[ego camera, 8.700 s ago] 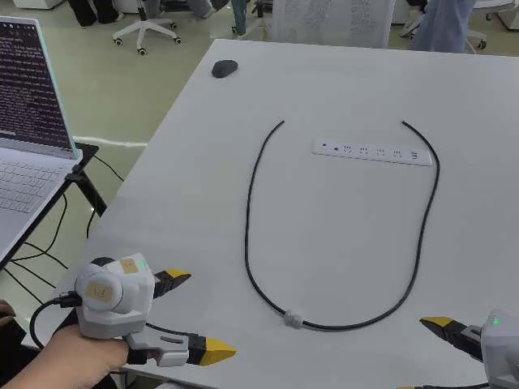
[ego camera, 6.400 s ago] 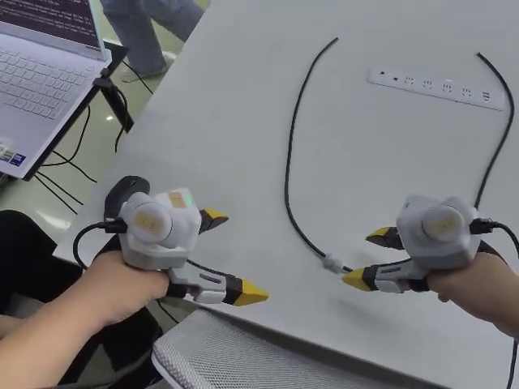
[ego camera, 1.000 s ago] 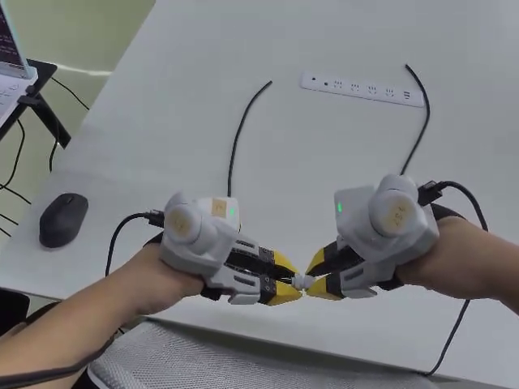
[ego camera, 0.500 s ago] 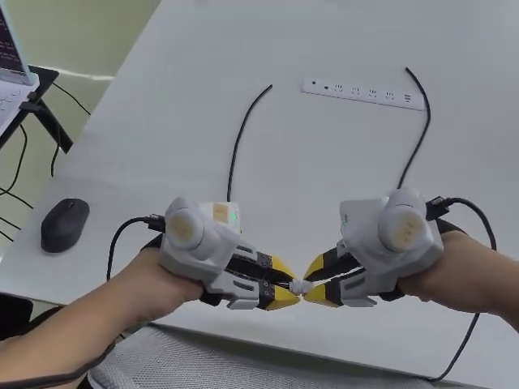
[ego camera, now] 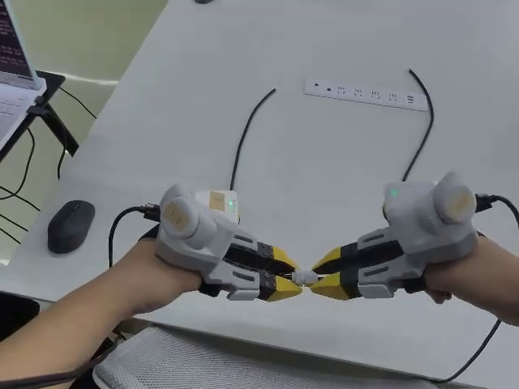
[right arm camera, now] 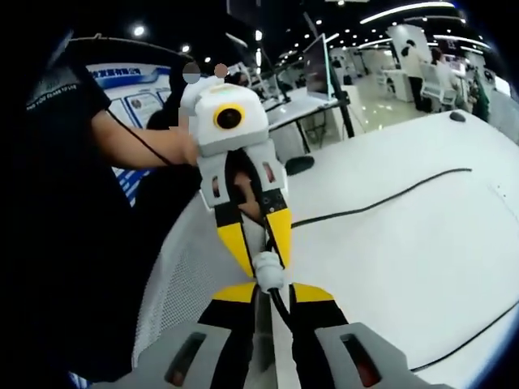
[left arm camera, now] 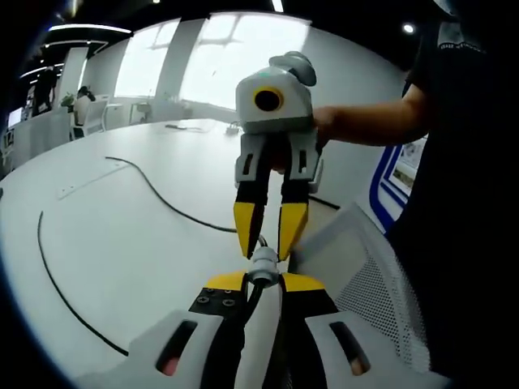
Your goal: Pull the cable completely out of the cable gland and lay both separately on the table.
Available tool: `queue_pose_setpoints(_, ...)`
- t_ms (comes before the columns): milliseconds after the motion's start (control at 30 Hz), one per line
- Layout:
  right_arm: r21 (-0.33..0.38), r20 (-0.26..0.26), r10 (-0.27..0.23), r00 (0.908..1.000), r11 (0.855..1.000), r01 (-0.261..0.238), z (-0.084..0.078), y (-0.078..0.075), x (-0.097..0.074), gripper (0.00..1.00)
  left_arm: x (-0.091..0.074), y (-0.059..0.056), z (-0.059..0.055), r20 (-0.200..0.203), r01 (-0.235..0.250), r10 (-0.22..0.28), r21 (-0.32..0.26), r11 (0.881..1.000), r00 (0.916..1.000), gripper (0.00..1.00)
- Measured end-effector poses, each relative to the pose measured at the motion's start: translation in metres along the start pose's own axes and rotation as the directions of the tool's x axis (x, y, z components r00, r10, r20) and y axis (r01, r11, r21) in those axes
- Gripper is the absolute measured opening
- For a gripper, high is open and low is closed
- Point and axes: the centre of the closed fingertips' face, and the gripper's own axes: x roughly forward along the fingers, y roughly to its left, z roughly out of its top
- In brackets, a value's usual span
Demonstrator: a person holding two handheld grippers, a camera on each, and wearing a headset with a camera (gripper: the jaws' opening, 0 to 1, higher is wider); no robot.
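A small white cable gland [ego camera: 304,278] sits on a long black cable [ego camera: 243,138] and is held just above the table's near edge. My left gripper [ego camera: 288,276] comes from the left and is shut at the gland [left arm camera: 263,264], with cable running back between its jaws. My right gripper [ego camera: 321,276] faces it tip to tip and is shut on the cable [right arm camera: 280,309] right behind the gland [right arm camera: 268,270]. Each gripper appears in the other's view: the right gripper [left arm camera: 269,237] and the left gripper [right arm camera: 264,250]. The cable's two loose ends lie on the table.
A white power strip [ego camera: 365,94] lies at the far side of the white table [ego camera: 162,121]. A dark mouse [ego camera: 70,224] rests at the left edge, and a laptop [ego camera: 16,57] stands beyond it. A grey mesh chair [ego camera: 203,361] is below the near edge.
Since the oldest frames both grippers closed in on the gland and lifted it off the table. In the last second the right hand swung outward to the right, tips still at the gland.
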Motion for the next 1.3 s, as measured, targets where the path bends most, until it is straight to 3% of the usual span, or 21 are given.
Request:
queue_pose_setpoints(133,0.043,0.066,0.028,0.9975,0.999,-0.031,0.004,0.002,-0.001,0.13,0.000,-0.002,0.002,-0.003,0.008,-0.008,0.003,1.000,1.0000,0.15)
queue_pose_setpoints(200,0.084,0.111,0.060,0.9920,0.994,-0.069,0.009,0.008,-0.001,0.14,-0.001,-0.003,0.003,-0.008,0.007,-0.007,0.006,1.000,0.9999,0.15)
queue_pose_setpoints(400,0.096,0.152,0.062,0.9864,0.992,-0.078,0.010,0.009,-0.002,0.13,-0.001,-0.005,0.004,-0.011,0.014,-0.014,-0.005,1.000,0.9998,0.15)
queue_pose_setpoints(767,0.038,0.142,0.065,0.9877,0.997,-0.071,0.008,0.016,0.000,0.09,0.000,-0.007,0.005,-0.016,0.019,-0.020,-0.024,1.000,0.9997,0.15)
queue_pose_setpoints(933,-0.078,0.115,0.026,0.9930,0.997,-0.018,0.007,0.014,-0.001,0.08,0.000,-0.007,0.006,-0.011,0.021,-0.022,-0.053,0.998,0.9997,0.15)
queue_pose_setpoints(1033,-0.179,0.101,-0.007,0.9949,0.984,0.025,0.008,0.015,-0.001,0.07,0.000,-0.007,0.007,-0.004,0.024,-0.025,-0.077,0.997,0.9997,0.15)
queue_pose_setpoints(1133,-0.282,0.081,-0.044,0.9958,0.957,0.065,0.005,0.015,-0.001,0.06,0.000,-0.009,0.007,-0.004,0.034,-0.034,-0.104,0.994,0.9994,0.15)
queue_pose_setpoints(1200,-0.299,0.078,-0.058,0.9953,0.951,0.078,0.004,0.016,-0.001,0.06,0.000,-0.010,0.007,-0.002,0.036,-0.036,-0.113,0.993,0.9993,0.15)
queue_pose_setpoints(1267,-0.338,0.076,-0.075,0.9943,0.936,0.096,0.003,0.016,-0.001,0.06,0.001,-0.011,0.007,0.001,0.041,-0.041,-0.124,0.991,0.9992,0.15)
queue_pose_setpoints(1300,-0.374,0.074,-0.092,0.9930,0.921,0.113,0.003,0.015,-0.002,0.06,0.001,-0.011,0.007,0.003,0.042,-0.042,-0.137,0.990,0.9991,0.15)
